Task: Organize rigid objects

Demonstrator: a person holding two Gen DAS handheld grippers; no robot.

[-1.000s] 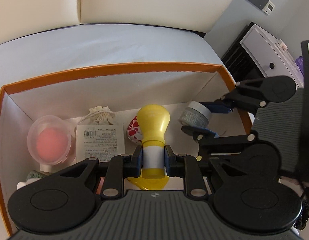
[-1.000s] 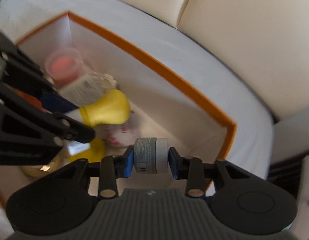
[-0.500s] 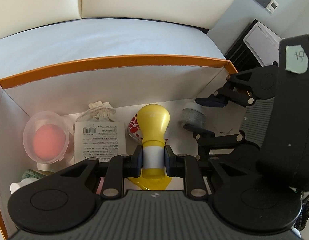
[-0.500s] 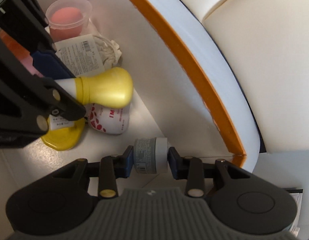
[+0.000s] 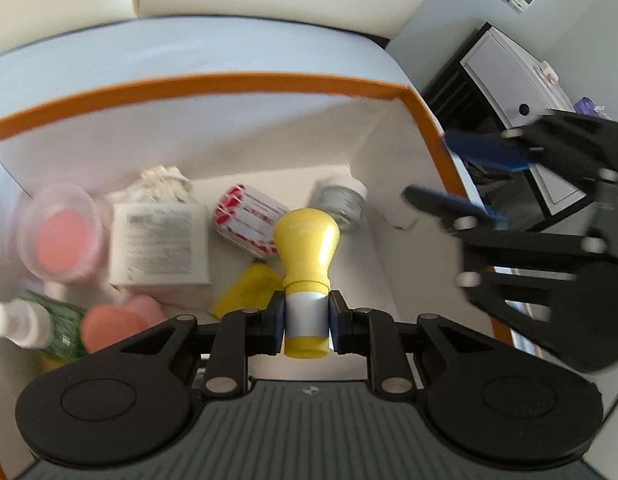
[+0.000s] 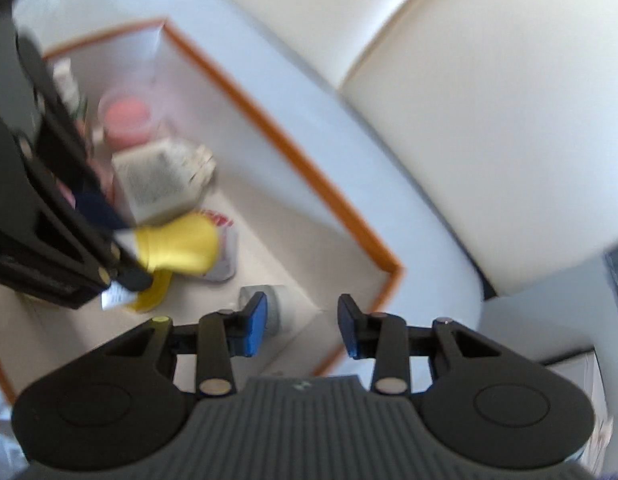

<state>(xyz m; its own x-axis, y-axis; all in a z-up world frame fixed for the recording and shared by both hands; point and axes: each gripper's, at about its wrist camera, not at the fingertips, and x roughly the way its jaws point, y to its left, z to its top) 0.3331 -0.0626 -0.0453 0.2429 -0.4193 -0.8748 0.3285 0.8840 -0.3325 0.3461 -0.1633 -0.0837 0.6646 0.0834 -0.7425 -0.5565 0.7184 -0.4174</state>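
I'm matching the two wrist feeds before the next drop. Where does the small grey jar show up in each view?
Left wrist: the grey jar lies on the box floor just above centre, behind the yellow bottle.
Right wrist: the jar sits low centre, partly behind a blue finger.
Shared landmark: the box's orange rim, whose corner is nearest the jar.

Under my fingers a bed (image 5: 237, 46) with a pale blue sheet carries everything. An open box (image 5: 245, 82) with an orange rim and white walls sits directly on the sheet, close to the bed's cream headboard (image 6: 489, 128). The sheet around the box is smooth. The box's near right corner lies close to the bed's edge.
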